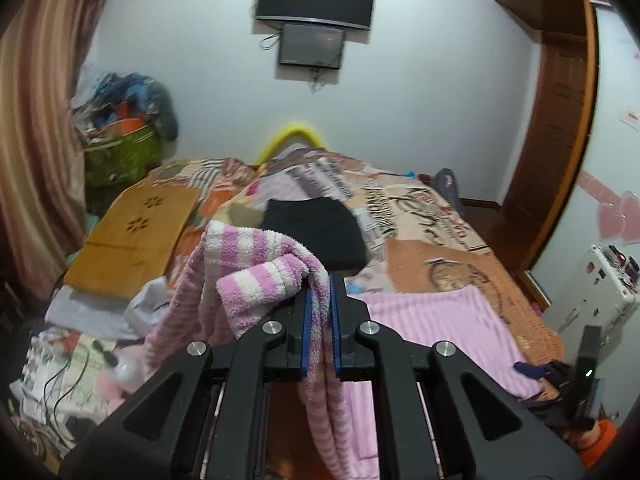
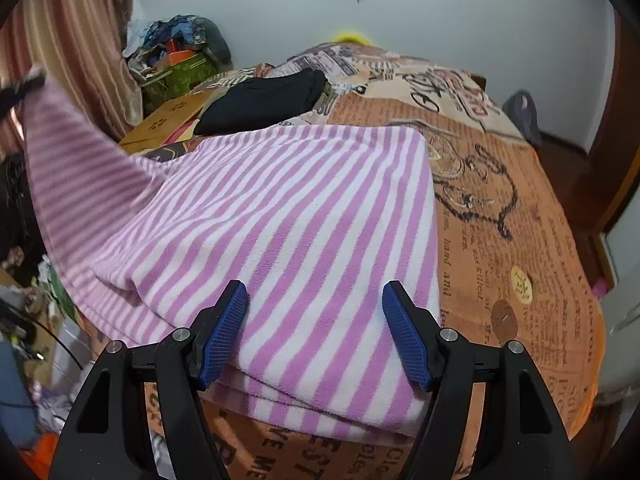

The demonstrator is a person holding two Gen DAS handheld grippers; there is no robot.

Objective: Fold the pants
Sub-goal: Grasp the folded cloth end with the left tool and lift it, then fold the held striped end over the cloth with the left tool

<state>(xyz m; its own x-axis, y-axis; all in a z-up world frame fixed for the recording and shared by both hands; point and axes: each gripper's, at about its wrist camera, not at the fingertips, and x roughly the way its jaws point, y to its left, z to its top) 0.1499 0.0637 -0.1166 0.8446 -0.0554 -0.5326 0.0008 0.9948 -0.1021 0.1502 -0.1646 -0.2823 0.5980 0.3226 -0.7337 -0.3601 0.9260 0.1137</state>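
Pink-and-white striped pants are clamped by the left gripper.
The right gripper is held apart above them at lower centre.

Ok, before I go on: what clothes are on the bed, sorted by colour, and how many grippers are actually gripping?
Pink-and-white striped pants: 1, one end lifted in the left gripper, the rest lying on the bed
Black folded garment: 1, lying farther back
Grippers gripping: 1; the right gripper is open over the pants
Total clothes: 2
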